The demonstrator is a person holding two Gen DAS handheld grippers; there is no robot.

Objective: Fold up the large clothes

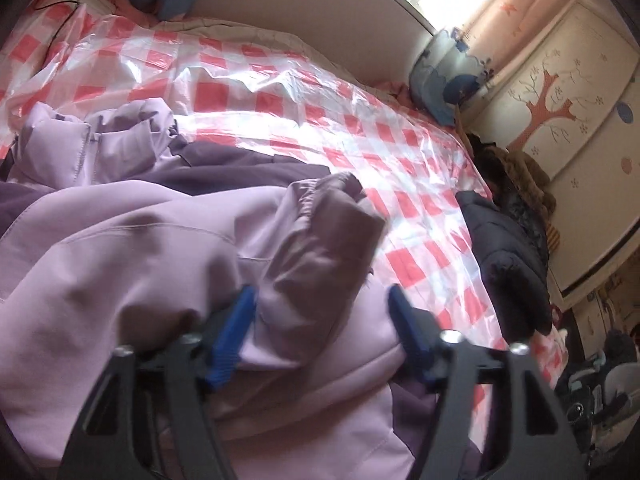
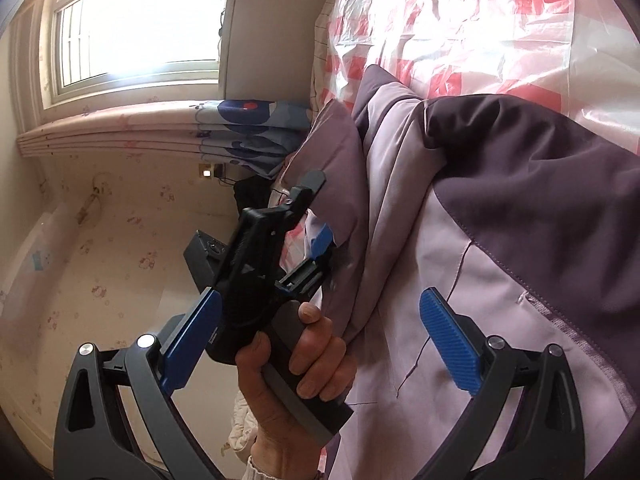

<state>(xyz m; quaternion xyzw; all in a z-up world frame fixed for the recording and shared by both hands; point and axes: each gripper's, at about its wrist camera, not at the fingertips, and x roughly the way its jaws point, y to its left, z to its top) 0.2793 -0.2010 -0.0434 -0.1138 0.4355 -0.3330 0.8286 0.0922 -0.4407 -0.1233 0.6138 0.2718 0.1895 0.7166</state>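
Observation:
A lilac jacket [image 1: 120, 248] with dark purple panels lies on a bed covered by a red-and-white checked plastic sheet [image 1: 280, 92]. My left gripper [image 1: 322, 300] is open, its blue pads either side of a bunched sleeve cuff [image 1: 328, 232] of the jacket, not closed on it. In the right wrist view the jacket [image 2: 500, 220] fills the right side. My right gripper [image 2: 318, 320] is open and empty beside the fabric. The left gripper [image 2: 308, 224], held by a hand [image 2: 296, 364], shows there with its fingers around the jacket's cuff.
A dark puffy coat [image 1: 508, 264] lies at the bed's right edge with more dark clothes behind it. A blue patterned pillow [image 1: 444, 76] sits at the headboard. A window [image 2: 132, 20], folded bedding [image 2: 248, 128] and a wallpapered wall lie beyond.

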